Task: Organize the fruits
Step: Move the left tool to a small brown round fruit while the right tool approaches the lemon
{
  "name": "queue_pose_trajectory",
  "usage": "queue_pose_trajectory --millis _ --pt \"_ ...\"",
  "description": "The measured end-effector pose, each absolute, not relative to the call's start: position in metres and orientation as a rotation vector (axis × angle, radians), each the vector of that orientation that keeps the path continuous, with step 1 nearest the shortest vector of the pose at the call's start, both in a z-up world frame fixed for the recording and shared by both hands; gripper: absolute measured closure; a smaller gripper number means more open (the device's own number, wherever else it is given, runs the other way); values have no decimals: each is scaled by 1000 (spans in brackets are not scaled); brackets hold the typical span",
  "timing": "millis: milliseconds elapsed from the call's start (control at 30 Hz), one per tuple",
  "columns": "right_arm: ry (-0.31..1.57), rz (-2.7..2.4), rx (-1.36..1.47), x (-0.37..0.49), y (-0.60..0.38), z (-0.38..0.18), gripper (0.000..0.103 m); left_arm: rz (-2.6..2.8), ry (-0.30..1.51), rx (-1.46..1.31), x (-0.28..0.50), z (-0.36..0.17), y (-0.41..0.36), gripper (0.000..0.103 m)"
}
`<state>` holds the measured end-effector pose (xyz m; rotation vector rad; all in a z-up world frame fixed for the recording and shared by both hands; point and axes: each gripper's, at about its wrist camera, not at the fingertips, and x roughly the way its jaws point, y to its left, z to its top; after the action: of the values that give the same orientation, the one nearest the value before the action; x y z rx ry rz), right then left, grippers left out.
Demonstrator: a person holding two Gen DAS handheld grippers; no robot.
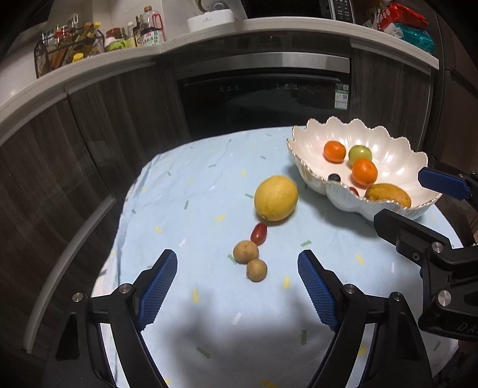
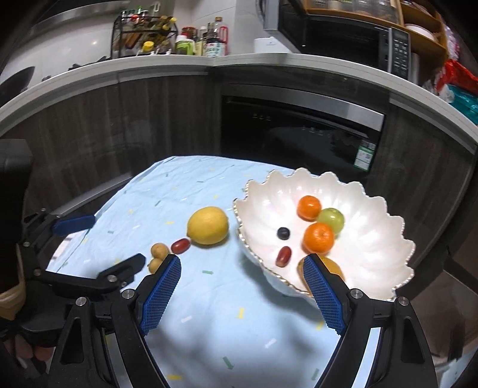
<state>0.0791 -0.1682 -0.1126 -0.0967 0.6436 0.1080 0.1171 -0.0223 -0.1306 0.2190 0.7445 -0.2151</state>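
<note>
On the pale blue cloth [image 1: 185,209] lie a yellow lemon [image 1: 276,198], a red cherry tomato [image 1: 258,233] and two small brown round fruits [image 1: 245,252] in a row. My left gripper [image 1: 237,253] hangs open above the brown fruits, with nothing between its pads. The white scalloped bowl [image 2: 373,238] holds two tangerines [image 2: 318,241], a green fruit [image 2: 331,220], a dark berry [image 2: 283,233], a red tomato [image 2: 283,256] and a mango [image 2: 328,267] partly hidden by a finger. My right gripper [image 2: 242,258] is open and empty over the bowl's near rim.
The table ends at dark wood cabinets and a built-in oven [image 1: 263,98]. A countertop above carries a bottle rack [image 1: 68,44], a microwave [image 2: 343,35] and snack bags [image 1: 403,24]. A hand [image 2: 12,298] grips the left tool's handle.
</note>
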Motion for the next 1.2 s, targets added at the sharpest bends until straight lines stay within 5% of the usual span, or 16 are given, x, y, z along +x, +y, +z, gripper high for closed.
queue_pose_trajectory --millis 800,1200 --pt "702 296 -81 127 -147 -138 31 -247 882 158 150 -175 -25 57" --pt "753 316 -88 163 -131 -144 34 -255 934 100 161 -185 -22 63"
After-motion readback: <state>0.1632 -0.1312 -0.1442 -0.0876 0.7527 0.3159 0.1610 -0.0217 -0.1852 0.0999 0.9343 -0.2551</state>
